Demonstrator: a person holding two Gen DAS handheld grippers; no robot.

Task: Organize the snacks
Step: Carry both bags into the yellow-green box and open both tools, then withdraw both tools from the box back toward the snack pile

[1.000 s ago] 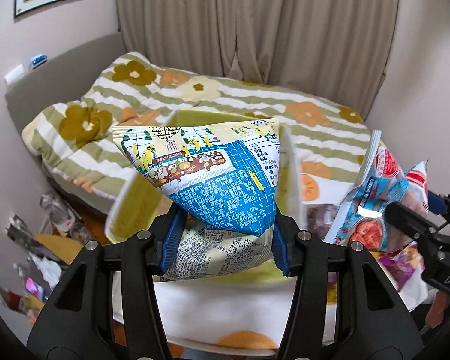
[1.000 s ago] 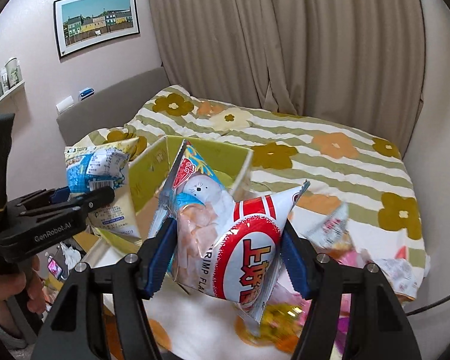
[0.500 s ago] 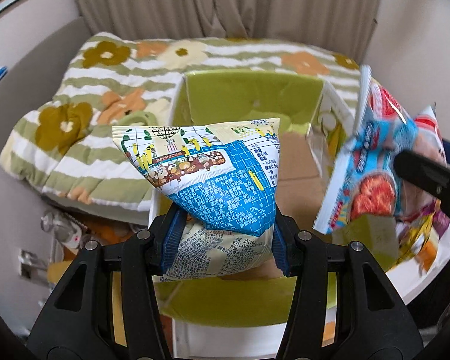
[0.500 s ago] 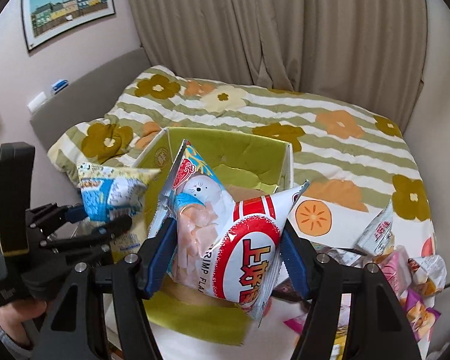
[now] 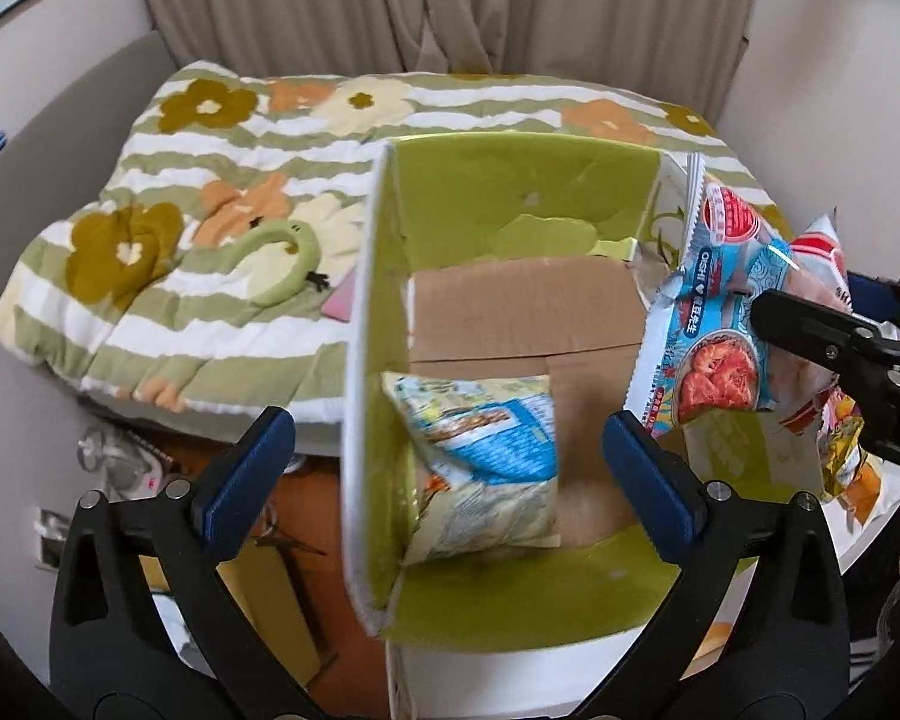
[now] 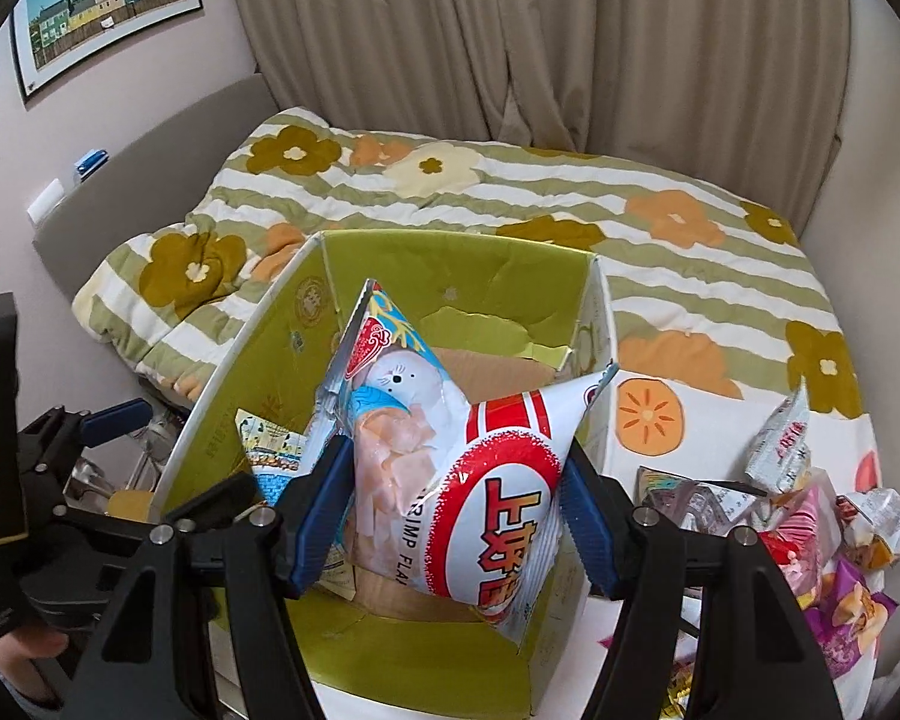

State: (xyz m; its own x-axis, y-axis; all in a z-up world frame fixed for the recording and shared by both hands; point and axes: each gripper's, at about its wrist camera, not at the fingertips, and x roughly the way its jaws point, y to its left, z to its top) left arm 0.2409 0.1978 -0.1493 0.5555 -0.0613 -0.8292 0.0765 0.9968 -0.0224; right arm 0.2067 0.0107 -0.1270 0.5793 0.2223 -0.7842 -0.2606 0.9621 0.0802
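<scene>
A green-lined cardboard box (image 5: 528, 192) stands open in front of me; it also shows in the right wrist view (image 6: 450, 264). My left gripper (image 5: 450, 468) is open above its near left corner. A blue and yellow snack bag (image 5: 486, 450) sits blurred inside the box against the left wall, clear of the fingers. My right gripper (image 6: 456, 516) is shut on a red and white shrimp-chip bag (image 6: 450, 474) and holds it over the box. That bag also shows at the right in the left wrist view (image 5: 720, 324).
A bed with a flowered striped quilt (image 6: 510, 192) lies behind the box. Several loose snack packets (image 6: 810, 516) lie on the white table to the right. A green plush (image 5: 282, 258) lies on the quilt. Clutter sits on the floor at the left (image 5: 120, 462).
My left gripper has opened and let go of the blue and yellow bag, which has dropped into the box. My right gripper has moved with its bag over the box.
</scene>
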